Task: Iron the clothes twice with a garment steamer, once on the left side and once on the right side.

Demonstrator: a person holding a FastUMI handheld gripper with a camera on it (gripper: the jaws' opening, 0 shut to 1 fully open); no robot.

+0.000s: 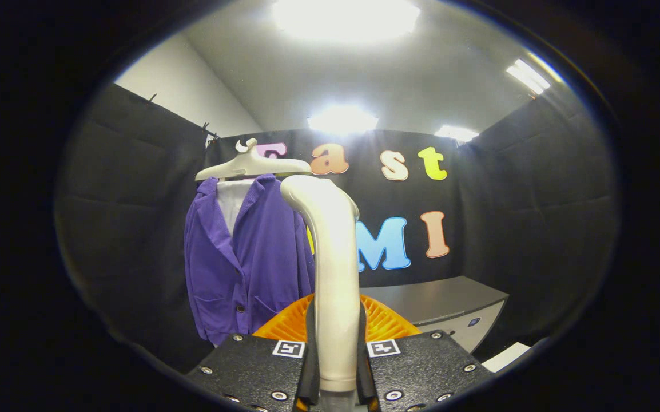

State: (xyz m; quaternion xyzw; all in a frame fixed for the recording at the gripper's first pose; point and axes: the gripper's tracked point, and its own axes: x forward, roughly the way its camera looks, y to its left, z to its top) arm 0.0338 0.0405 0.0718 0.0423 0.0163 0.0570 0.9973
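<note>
The gripper sits at the bottom centre of the frame, with both fingers closed against the sides of the garment steamer. The steamer's cream handle stands upright between the fingers and rises through the centre of the frame, curving toward the left at its top. Left of centre, beyond the fingers, a purple jacket hangs on a pale hanger, with a white garment visible inside its open collar. The steamer's curved top overlaps the jacket's right edge in the picture; contact between them cannot be determined. An orange ribbed part lies just ahead of the fingers, behind the handle. A grey table stands at the lower right, beyond the gripper.
</note>
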